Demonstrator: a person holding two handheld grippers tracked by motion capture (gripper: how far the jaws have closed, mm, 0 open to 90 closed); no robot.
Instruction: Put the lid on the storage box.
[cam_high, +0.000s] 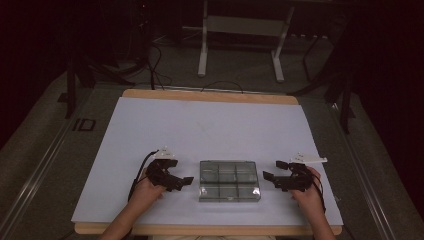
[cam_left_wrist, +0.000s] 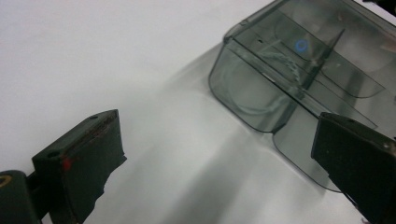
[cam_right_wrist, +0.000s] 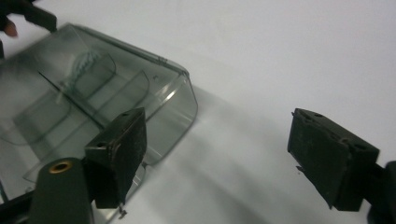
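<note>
Your clear divided box (cam_high: 230, 180) lies flat at lower centre, long axis running left to right; your left tongs (cam_high: 185, 183) and right tongs (cam_high: 270, 170) flank it, both released.

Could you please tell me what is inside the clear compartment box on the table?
Thin dividers split the clear box into compartments. One holds something pale and braided, blurred through the tinted plastic. The others look empty, though glare hides parts.

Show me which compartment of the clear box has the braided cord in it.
The box end compartment nearest the left tool holds the braided cord; the others look empty. Which row is unclear.
</note>
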